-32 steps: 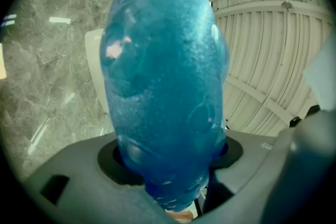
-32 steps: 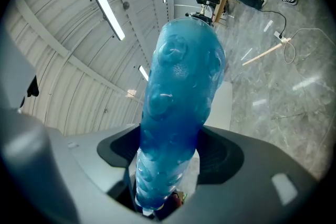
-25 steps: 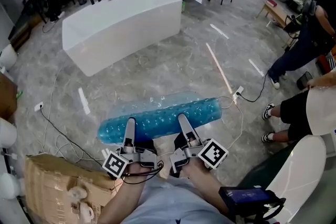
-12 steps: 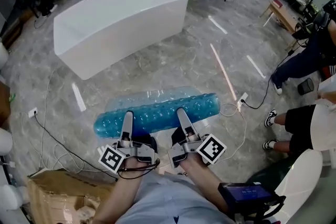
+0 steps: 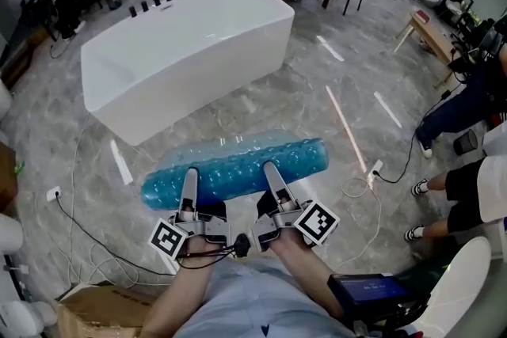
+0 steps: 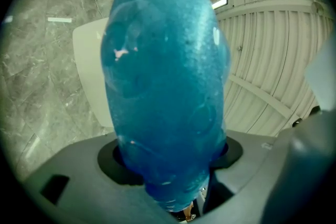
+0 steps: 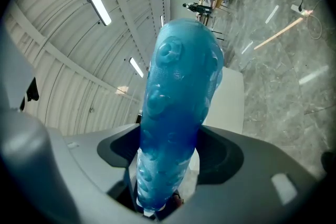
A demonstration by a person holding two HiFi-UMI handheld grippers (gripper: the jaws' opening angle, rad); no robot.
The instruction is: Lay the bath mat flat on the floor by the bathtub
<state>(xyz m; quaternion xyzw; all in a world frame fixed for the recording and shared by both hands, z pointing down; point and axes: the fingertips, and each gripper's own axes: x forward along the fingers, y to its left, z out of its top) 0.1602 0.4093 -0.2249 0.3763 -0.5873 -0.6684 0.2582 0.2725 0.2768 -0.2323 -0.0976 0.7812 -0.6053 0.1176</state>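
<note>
From above, my left tongs [image 5: 190, 176] and right tongs [image 5: 270, 170] sit side by side, hands low before me. Both pinch the near edge of the bunched blue bath mat [image 5: 238, 166], with the bathtub [image 5: 182, 51] beyond. Left gripper view: jaws spread wide, clamped on the mat [image 6: 163, 86]. Right gripper view: jaws clamped on the mat [image 7: 176, 107].

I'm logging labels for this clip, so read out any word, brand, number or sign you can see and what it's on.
No readable text in any view.
On the left gripper and right gripper: black-and-white square marker patterns only, no letters.
The dark device with bluish screen: too blurred to read.
The bath mat and bathtub: no print visible.
</note>
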